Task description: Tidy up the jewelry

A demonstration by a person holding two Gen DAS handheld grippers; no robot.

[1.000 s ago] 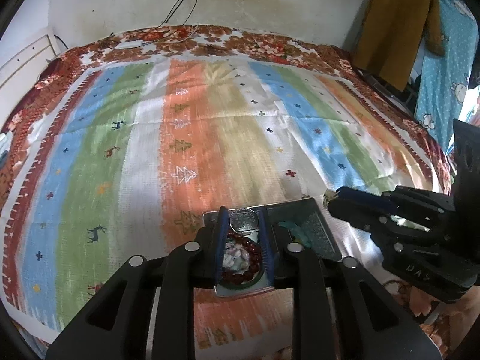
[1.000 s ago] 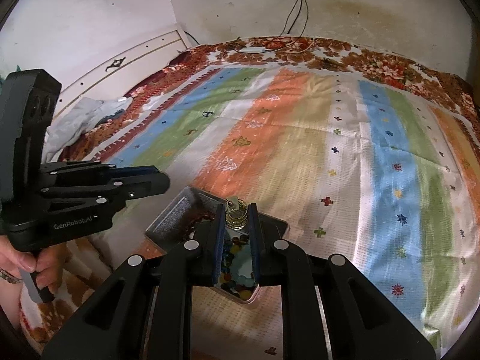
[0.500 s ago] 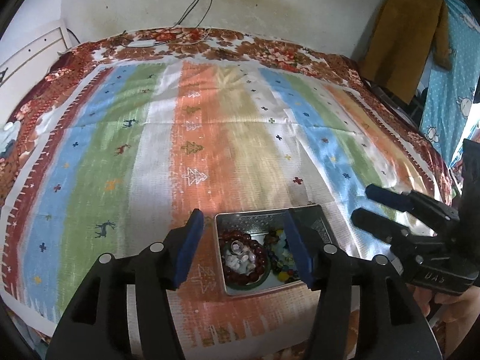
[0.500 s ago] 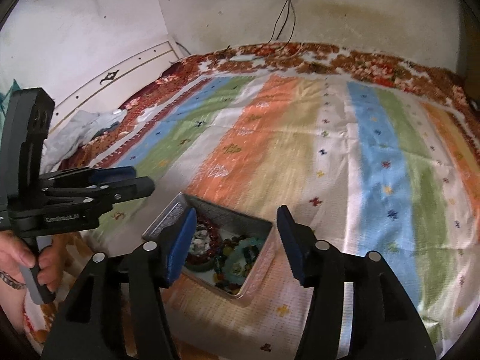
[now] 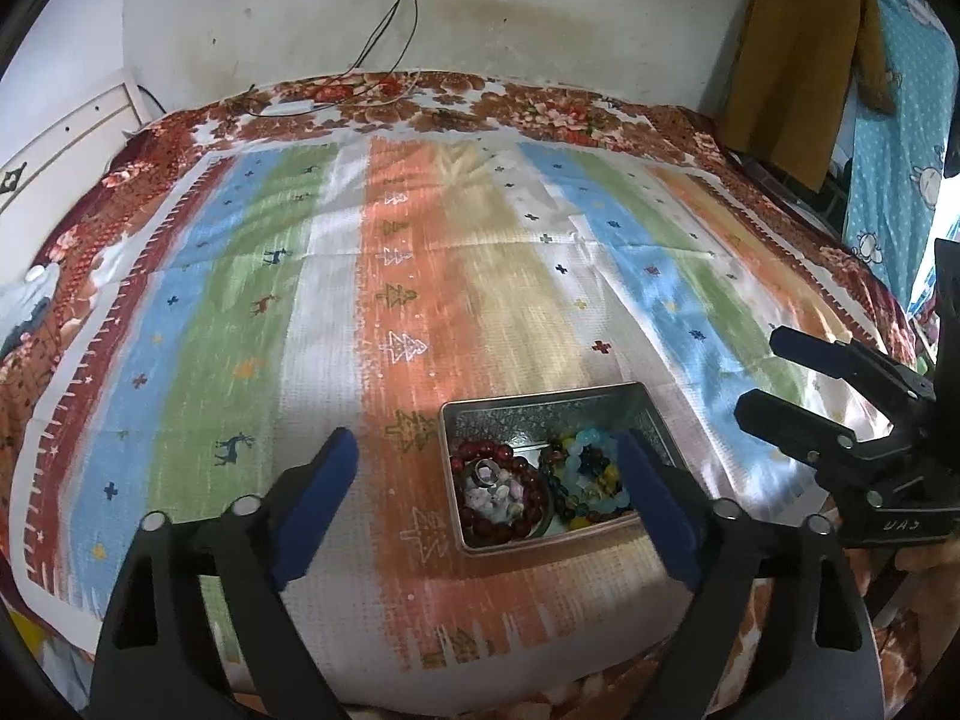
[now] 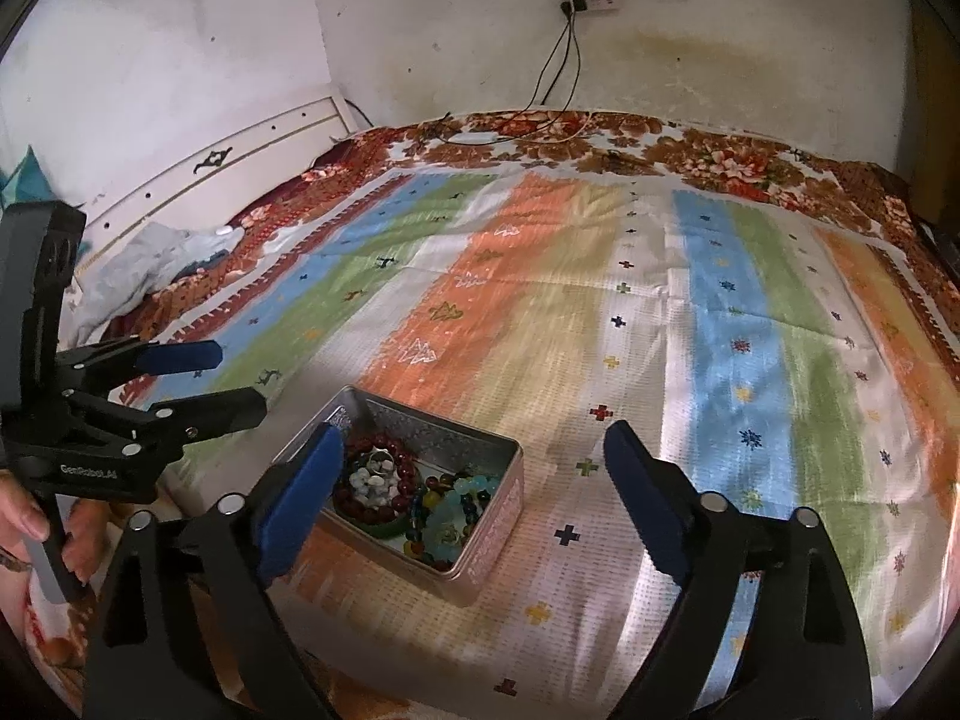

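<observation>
A silver tin [image 5: 543,409] lies on the striped blanket, near the bed's front edge. In it are a dark red bead bracelet [image 5: 471,519] around pale stones, a metal ring [image 5: 487,471], and a heap of multicoloured beads [image 5: 585,480]. My left gripper [image 5: 485,444] hovers over the tin, its jaws opening wide with nothing gripped. My right gripper [image 6: 473,433] stands just before the tin [image 6: 492,546], jaws also opening and empty. The red bracelet [image 6: 396,462] and the beads [image 6: 456,510] show from that side too.
The blanket [image 5: 420,276] covers most of the bed. Cables hang from a wall socket [image 6: 585,0] onto the far edge. A white headboard [image 6: 240,156] and crumpled grey cloth [image 6: 138,264] are at left. Clothes [image 5: 798,60] hang at right. A hand [image 6: 24,516] holds the left gripper's handle.
Both grippers' jaws have spread from nearly shut to wide. The small ring at the right gripper's tips is gone from between them. Both grippers have drawn back a little from the tin.
</observation>
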